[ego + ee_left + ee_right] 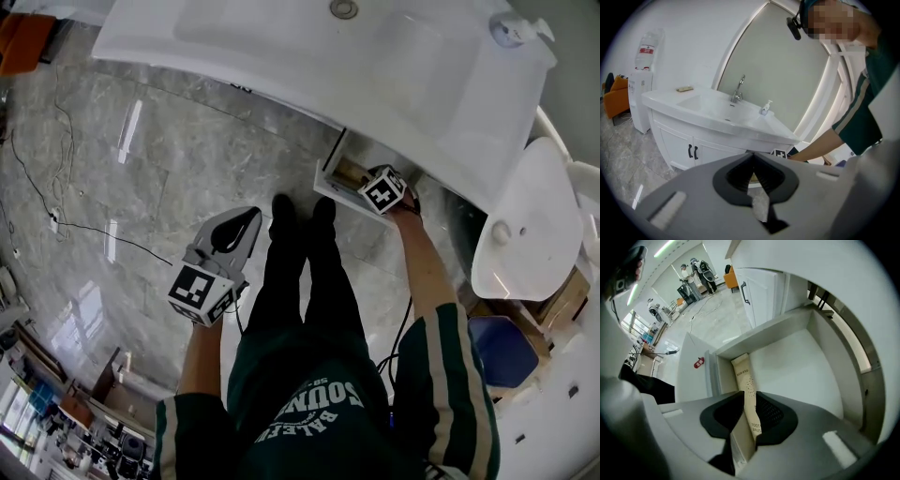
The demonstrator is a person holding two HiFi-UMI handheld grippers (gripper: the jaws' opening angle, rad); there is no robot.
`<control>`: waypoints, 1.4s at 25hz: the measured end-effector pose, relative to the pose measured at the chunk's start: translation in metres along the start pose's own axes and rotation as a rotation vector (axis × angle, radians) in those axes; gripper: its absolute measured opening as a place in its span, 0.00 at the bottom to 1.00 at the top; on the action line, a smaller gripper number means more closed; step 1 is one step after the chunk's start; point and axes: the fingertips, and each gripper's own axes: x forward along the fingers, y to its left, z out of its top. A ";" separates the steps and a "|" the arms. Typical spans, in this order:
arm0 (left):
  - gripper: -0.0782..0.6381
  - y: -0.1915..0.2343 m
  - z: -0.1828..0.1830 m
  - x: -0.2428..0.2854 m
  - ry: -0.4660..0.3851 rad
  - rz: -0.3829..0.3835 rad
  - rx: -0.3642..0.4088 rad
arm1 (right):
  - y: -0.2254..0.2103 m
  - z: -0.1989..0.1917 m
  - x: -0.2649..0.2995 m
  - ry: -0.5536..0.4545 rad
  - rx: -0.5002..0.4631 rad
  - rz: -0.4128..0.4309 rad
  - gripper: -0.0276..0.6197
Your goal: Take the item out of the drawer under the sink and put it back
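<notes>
1. Far left, the grey marble floor [159, 178], with a thin cable [94, 228] trailing across it.
2. Next along, the left gripper [249, 219] hangs over that floor beside the person's legs [300, 281], well apart from the vanity. Its own view shows the jaws pressed tip to tip with nothing between them.
3. In the middle, the legs stand with toes pointing at the white sink counter [281, 56].
4. Just right of the feet, the drawer [330, 176] under the sink stands pulled out, its white inside bare apart from one item.
5. Here's the action: the right gripper [749, 397] points steeply down into that drawer, and in the head view its marker cube [384, 188] sits right over the opening. A long paper toothbrush packet [746, 373] stands between the jaws, its far end reaching into the drawer's corner beside the side wall. The jaws are partly apart. From this angle the pads look to be just off the packet rather than squeezing it, though that's a close call.
6. Far right, a white toilet [525, 225] sits beside the vanity.
</notes>
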 end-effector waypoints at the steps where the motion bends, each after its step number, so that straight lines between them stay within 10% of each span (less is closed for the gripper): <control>1: 0.18 -0.003 0.004 -0.001 -0.005 -0.003 0.005 | 0.004 0.001 -0.007 -0.020 0.021 0.003 0.14; 17: 0.18 -0.059 0.095 -0.007 -0.123 -0.100 0.131 | 0.047 0.066 -0.244 -0.641 0.277 -0.114 0.05; 35: 0.18 -0.111 0.235 -0.053 -0.373 -0.103 0.306 | 0.066 0.115 -0.562 -1.315 0.199 -0.442 0.05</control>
